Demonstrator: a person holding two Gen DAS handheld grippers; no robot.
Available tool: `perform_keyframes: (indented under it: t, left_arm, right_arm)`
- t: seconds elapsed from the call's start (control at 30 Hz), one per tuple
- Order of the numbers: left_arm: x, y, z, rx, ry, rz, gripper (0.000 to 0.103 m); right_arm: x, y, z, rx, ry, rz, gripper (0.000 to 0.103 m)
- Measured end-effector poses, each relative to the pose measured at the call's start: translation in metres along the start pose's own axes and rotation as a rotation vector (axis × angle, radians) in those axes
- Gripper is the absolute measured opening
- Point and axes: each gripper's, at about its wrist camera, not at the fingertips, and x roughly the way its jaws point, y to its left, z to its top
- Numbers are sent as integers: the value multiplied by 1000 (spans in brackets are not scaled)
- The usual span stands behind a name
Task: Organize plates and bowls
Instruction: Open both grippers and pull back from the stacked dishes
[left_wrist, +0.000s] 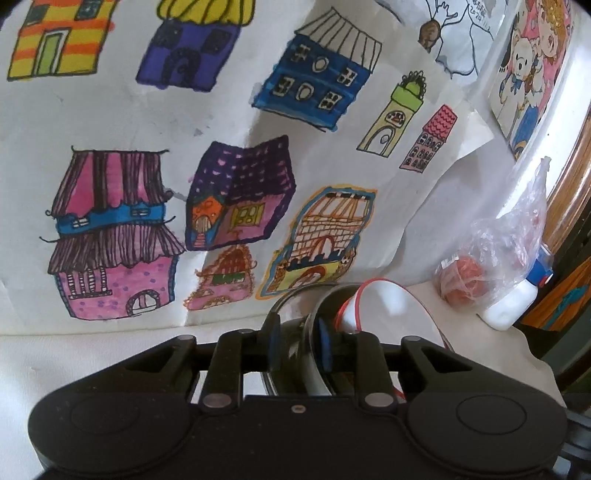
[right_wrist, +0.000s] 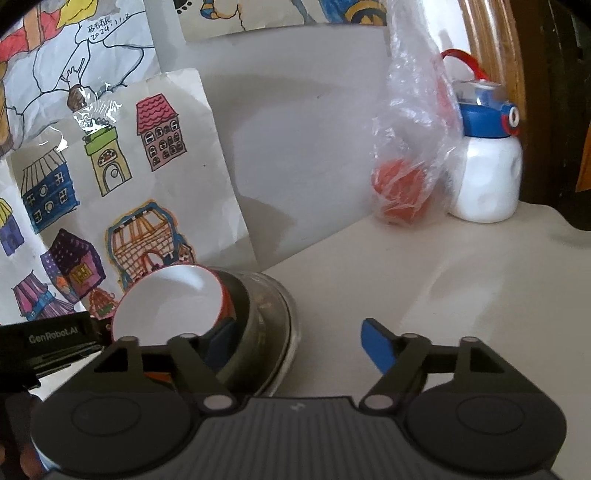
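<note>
Three bowls are nested on the pale table (right_wrist: 443, 295): a clear glass bowl (right_wrist: 286, 325) at the bottom, a dark bowl (right_wrist: 245, 314) inside it, and a white bowl with a red outside (right_wrist: 166, 306) leaning tilted in the dark one. My left gripper (left_wrist: 299, 345) straddles the near rim of the dark bowl (left_wrist: 295, 332). Its blue pads stand a little apart, wider than the thin rim, with the white bowl (left_wrist: 384, 306) just behind. My right gripper (right_wrist: 299, 343) is wide open: its left pad (right_wrist: 221, 343) is inside the stack and its right pad (right_wrist: 376, 343) hangs over bare table.
Children's drawings of houses (left_wrist: 147, 184) cover the wall right behind the bowls. At the back right stand a clear plastic bag holding red fruit (right_wrist: 402, 184) and a white bottle with a blue lid (right_wrist: 484, 177). A wooden frame (right_wrist: 491, 44) borders the right side.
</note>
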Motion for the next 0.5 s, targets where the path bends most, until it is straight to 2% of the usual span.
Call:
perform_keyframes:
  t: [0.07,0.23,0.27,0.33,0.5]
  left_arm:
    - [0,1,-1,-4,1,-6,26]
    - [-7,0,-2,-6,-1,-4,30]
    - [-11,0,-3,-4,-9,13,46]
    - [-19,3,-4,-22,-43,59,67]
    - [-39,12,-3,-64,-58,25,75]
  right_arm:
    - [-5,1,-1,-11,-14,-4,87]
    - [-21,4,-3,-28,-45,-10,91]
    - [-24,4,-3,-28,-53,-8,92]
    - [-31,4,-4,-28,-70,-6,95]
    - [-54,4,-6,-16,-122,3,100]
